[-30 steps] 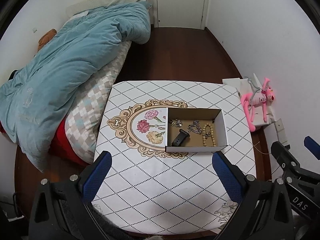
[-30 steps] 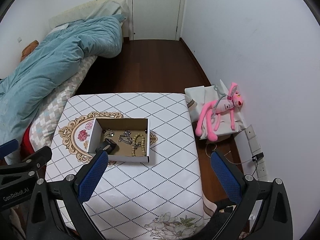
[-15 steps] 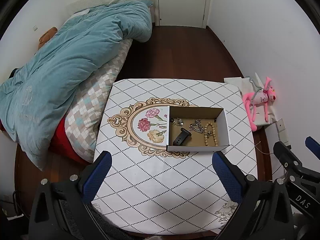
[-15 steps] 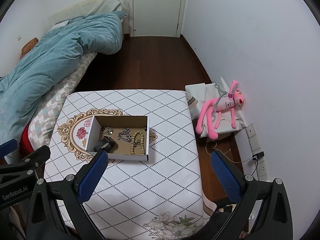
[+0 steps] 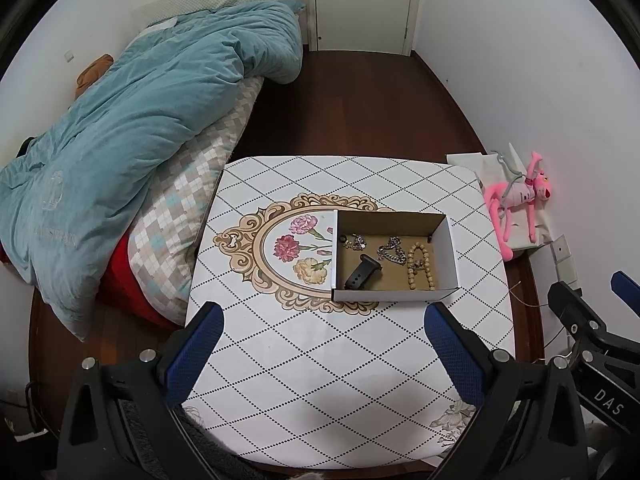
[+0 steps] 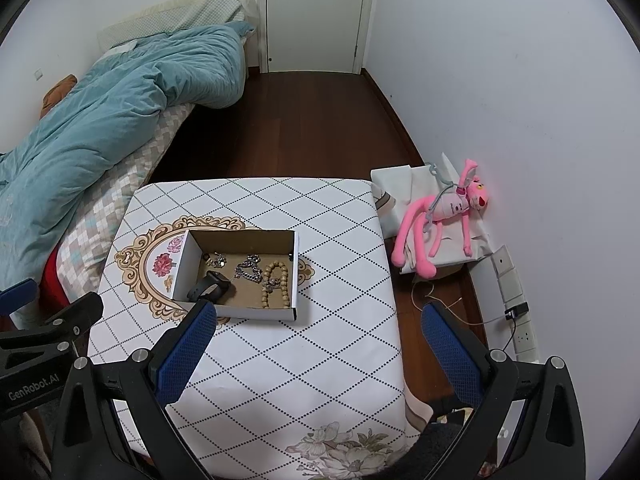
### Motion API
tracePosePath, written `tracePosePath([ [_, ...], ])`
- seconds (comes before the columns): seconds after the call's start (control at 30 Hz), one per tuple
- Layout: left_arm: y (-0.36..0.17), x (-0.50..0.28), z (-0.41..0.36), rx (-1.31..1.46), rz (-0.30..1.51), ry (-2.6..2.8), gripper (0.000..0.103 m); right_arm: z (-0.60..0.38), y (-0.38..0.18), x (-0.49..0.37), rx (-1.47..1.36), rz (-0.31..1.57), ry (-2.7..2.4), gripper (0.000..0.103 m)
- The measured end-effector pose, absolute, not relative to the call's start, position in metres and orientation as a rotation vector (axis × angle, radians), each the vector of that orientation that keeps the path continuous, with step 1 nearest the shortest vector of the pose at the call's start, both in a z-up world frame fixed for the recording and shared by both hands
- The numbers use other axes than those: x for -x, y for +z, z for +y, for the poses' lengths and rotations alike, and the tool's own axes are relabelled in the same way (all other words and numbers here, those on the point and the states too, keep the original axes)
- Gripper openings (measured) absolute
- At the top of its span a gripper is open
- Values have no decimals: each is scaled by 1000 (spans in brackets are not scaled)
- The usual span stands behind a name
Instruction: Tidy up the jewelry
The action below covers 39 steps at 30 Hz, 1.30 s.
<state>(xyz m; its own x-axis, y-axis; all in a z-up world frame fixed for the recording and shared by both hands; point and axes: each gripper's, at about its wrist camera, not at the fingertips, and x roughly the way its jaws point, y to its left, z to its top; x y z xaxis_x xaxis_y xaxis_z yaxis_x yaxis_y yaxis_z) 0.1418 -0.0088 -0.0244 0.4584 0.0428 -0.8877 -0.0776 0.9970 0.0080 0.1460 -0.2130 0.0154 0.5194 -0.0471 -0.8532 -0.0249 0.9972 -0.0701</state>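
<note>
above the table (image 5: 304, 360), both the left gripper (image 5: 320, 344) and right gripper (image 6: 316, 340) hang wide apart, empty, short of the box (image 5: 448, 246).

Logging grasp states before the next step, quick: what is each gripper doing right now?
Left gripper: open, holding nothing.
Right gripper: open, holding nothing.

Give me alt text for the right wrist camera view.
An open cardboard box on a diamond-patterned table holds a black band, silver chain and bead bracelet. The open right gripper hovers empty in front.
</note>
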Motion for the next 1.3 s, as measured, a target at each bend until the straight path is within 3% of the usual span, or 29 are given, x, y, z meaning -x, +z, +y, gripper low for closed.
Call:
tracePosePath([
  [1.3, -15, -137, -9, 30, 1080, 74, 103, -214, 22, -146, 66, 1024, -9, 103],
])
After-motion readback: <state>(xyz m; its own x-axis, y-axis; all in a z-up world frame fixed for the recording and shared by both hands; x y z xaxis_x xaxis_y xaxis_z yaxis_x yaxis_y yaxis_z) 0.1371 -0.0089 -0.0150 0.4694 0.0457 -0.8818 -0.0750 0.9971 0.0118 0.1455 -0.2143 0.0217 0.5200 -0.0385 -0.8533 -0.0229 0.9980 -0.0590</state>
